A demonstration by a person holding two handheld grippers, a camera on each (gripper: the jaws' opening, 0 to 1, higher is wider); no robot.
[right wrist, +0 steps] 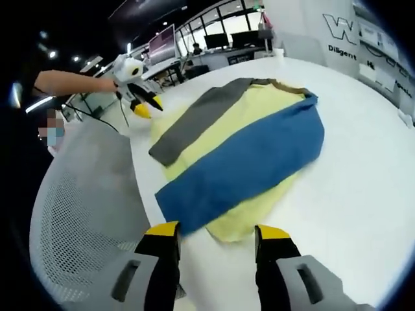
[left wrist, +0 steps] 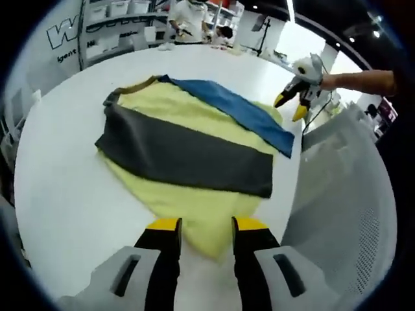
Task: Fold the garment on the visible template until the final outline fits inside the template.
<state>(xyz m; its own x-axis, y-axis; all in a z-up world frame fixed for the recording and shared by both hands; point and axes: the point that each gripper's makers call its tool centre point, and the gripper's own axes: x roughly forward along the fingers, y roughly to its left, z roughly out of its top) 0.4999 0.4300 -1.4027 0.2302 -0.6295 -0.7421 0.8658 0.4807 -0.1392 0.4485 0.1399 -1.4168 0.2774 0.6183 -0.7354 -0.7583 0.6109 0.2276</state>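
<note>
In the left gripper view, your left tool [left wrist: 206,227] rises from the bottom with its yellow-tipped jaws spread apart and nothing between them; the tips hover just at the near hem of the garment [left wrist: 188,155]. That garment lies flat on the white desk [left wrist: 58,188]: a yellow body, with a dark grey sleeve [left wrist: 188,155] folded across its middle and a blue sleeve [left wrist: 237,110] folded along its far side. Beyond it, your right tool [left wrist: 290,107] is held above the desk edge by your hand, tips pointing down; you cannot tell from here how wide it stands. A mesh chair back [left wrist: 343,194] sits beside the desk on the right, and a person [left wrist: 188,19] stands at the far end near shelving.

In the right gripper view, your right tool [right wrist: 217,233] also stands wide and empty, its tips just short of the garment [right wrist: 259,110] near the blue sleeve [right wrist: 253,162]. The grey sleeve [right wrist: 201,116] lies farther off. Past it, your left tool [right wrist: 146,103] hangs over the desk [right wrist: 363,181] edge. The mesh chair [right wrist: 84,201] fills the near left side.
</note>
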